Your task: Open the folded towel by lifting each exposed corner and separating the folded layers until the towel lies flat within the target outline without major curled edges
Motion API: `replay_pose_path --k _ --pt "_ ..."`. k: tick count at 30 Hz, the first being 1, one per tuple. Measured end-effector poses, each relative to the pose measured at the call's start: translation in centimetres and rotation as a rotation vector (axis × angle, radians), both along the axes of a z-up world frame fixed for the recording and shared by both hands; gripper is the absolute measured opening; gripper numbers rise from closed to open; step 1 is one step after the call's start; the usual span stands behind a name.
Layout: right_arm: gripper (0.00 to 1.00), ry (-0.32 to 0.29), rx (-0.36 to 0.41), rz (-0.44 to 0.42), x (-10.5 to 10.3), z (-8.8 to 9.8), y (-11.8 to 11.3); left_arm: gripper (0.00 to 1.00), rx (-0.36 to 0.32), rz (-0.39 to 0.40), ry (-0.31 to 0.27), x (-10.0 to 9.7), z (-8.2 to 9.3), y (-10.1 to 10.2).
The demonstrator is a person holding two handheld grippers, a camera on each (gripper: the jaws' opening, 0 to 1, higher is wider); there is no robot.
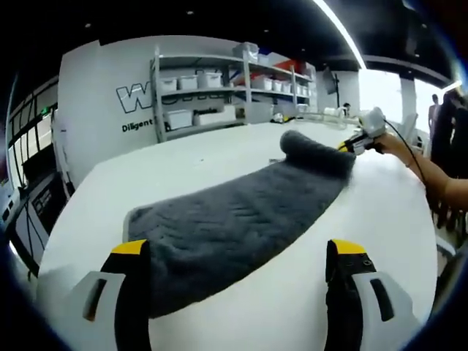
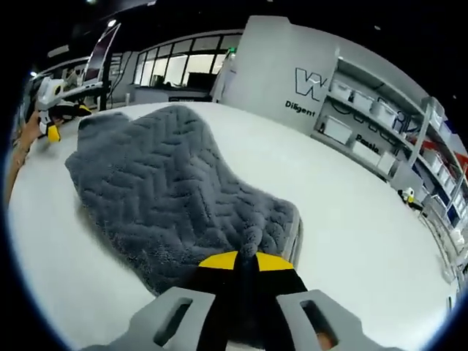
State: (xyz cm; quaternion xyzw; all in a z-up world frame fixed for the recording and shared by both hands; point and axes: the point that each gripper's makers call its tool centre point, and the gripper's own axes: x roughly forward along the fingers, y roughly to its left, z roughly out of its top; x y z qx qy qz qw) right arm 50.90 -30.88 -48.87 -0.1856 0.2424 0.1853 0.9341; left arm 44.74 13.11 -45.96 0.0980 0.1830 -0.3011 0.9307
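On the white table point(image 1: 219, 153), the right gripper point(image 2: 246, 261) pinches the towel point(image 2: 175, 197); the left gripper point(image 1: 238, 252) gapes wide.

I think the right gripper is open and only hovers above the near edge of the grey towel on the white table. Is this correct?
Not quite. The right gripper is shut on the near edge of the grey towel, pinching a small tuft between its yellow-tipped jaws, as the right gripper view shows. The rest holds: the towel is grey and lies on the white table.
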Motion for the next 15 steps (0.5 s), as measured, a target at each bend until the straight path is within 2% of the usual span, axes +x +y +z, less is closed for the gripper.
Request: replay_pose_path --k 5,15 --pt "0.03 -0.011 0.044 -0.02 0.2 0.0 -2.0 0.98 -0.005 0.003 -0.005 0.0 0.1 -0.1" --pt "0.03 -0.006 -0.063 -0.109 -0.7 0.0 -6.7 0.98 0.001 0.018 -0.01 0.3 0.2 0.3"
